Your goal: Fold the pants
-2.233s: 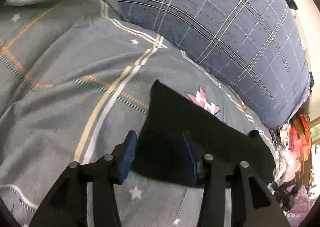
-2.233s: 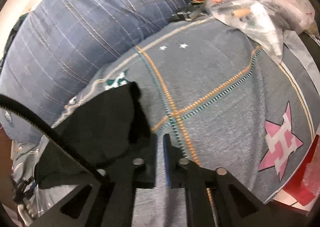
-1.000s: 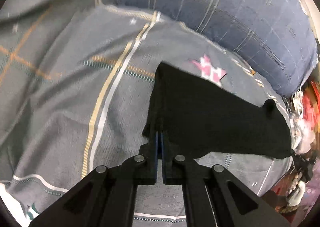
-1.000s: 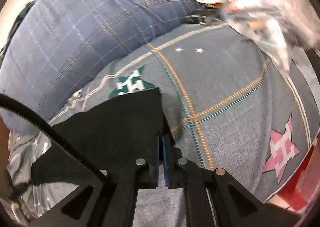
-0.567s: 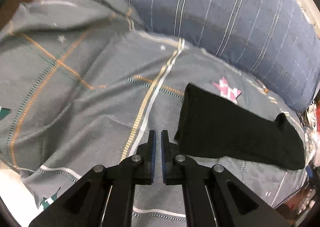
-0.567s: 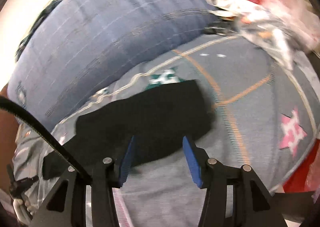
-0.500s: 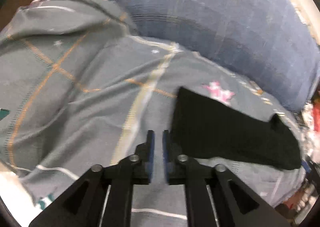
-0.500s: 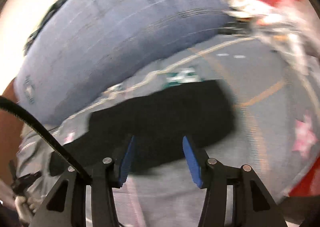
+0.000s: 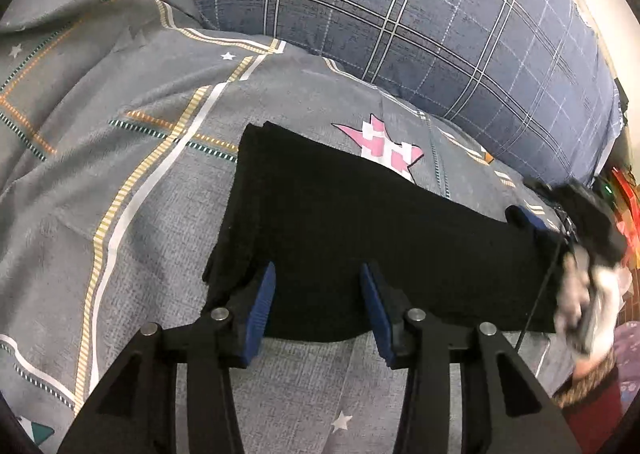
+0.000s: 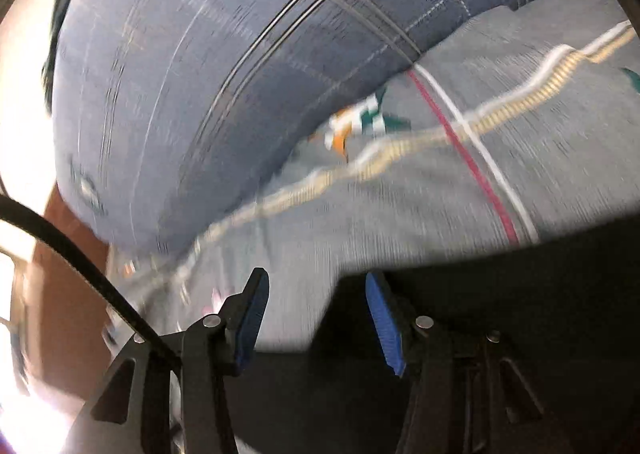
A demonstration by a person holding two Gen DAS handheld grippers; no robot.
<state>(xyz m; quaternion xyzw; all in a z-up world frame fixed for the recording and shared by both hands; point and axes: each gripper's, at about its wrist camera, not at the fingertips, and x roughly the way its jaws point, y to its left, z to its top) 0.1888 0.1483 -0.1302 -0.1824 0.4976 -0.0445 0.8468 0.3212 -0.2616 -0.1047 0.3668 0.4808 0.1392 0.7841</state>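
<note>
On the left, my left tool [image 9: 318,304] has its blue pads spread wide with nothing between them, poised over the near edge of the black pants [image 9: 360,230]. The pants lie as a long folded strip across the bed's grey patterned sheet [image 9: 120,174], their layered end toward the left, so I judge this tool is lined up to take that edge for another fold. To the right, my right tool [image 10: 316,314] is also spread and empty, hanging at the strip's other end with dark cloth [image 10: 520,294] below its right finger; that view is blurred, so contact is unclear. Behind the pants runs a blue plaid bolster [image 9: 400,14]. Bright clutter sits at the far right edge, too smeared to name.
</note>
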